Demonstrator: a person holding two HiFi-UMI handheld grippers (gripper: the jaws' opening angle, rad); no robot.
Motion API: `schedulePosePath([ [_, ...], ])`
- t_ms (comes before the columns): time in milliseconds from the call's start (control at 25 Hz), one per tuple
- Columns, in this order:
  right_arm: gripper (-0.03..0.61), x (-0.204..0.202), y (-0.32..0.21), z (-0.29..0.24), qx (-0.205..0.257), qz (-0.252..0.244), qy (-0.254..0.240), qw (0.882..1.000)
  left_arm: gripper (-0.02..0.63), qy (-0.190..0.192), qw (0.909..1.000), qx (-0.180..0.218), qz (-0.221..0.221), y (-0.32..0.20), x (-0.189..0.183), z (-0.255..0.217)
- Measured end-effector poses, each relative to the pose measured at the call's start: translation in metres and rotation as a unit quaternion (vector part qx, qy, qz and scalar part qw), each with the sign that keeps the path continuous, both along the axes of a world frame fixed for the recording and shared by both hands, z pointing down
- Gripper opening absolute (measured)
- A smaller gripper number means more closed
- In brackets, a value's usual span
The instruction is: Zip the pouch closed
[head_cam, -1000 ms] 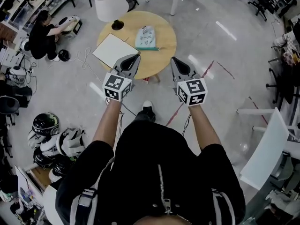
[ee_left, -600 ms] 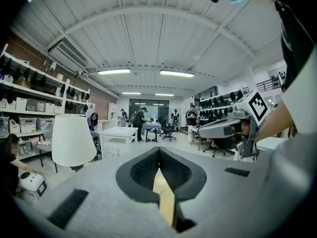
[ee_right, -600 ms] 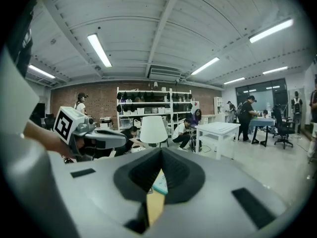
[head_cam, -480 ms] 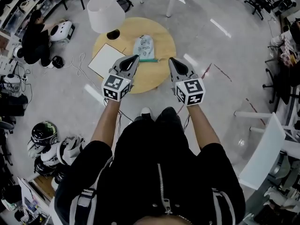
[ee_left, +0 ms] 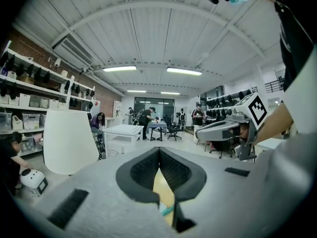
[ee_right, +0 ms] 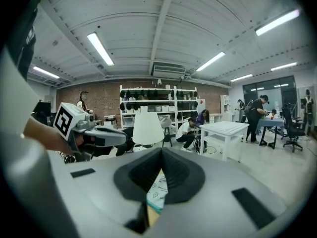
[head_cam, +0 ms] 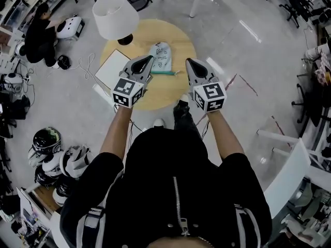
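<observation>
We hold 2 grippers out over the near half of a round wooden table. The left gripper and the right gripper each have their jaws pressed together, gripping nothing. The pouch lies flat near the table's middle, between the 2 tips and touching neither, with its teal zipper edge toward us. A white lamp and a white board are to its left.

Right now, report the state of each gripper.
Left gripper: shut, holding nothing.
Right gripper: shut, holding nothing.
The pouch is in neither gripper.
</observation>
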State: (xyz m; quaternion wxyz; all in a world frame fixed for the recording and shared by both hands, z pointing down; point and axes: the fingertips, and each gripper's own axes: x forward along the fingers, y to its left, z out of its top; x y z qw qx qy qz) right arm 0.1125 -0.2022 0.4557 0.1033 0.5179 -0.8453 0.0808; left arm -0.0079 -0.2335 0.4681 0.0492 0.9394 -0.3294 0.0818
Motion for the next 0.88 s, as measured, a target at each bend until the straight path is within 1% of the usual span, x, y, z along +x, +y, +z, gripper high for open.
schedulePosePath([
  [240, 0.005, 0.007, -0.046, 0.024, -0.020, -0.021, -0.001, 1.000, 0.000, -0.004, 0.9997, -0.020, -0.016, -0.034, 0.005, 0.019],
  [600, 0.005, 0.015, -0.059, 0.097, -0.092, -0.066, 0.015, 0.993, 0.000, -0.007, 0.9964, -0.075, -0.039, -0.041, 0.011, 0.070],
  [720, 0.007, 0.014, -0.061, 0.118, -0.104, -0.094, 0.037, 0.989, 0.000, -0.008, 0.9956, -0.082, -0.044, -0.045, 0.011, 0.078],
  [800, 0.054, 0.013, -0.061, 0.136, -0.118, -0.122, 0.064, 0.983, 0.000, -0.009, 0.9954, -0.083, -0.048, -0.047, 0.010, 0.080],
  [880, 0.068, 0.014, -0.057, 0.158, -0.132, -0.151, 0.096, 0.975, 0.000, -0.010, 0.9948, -0.085, -0.055, -0.047, 0.006, 0.083],
])
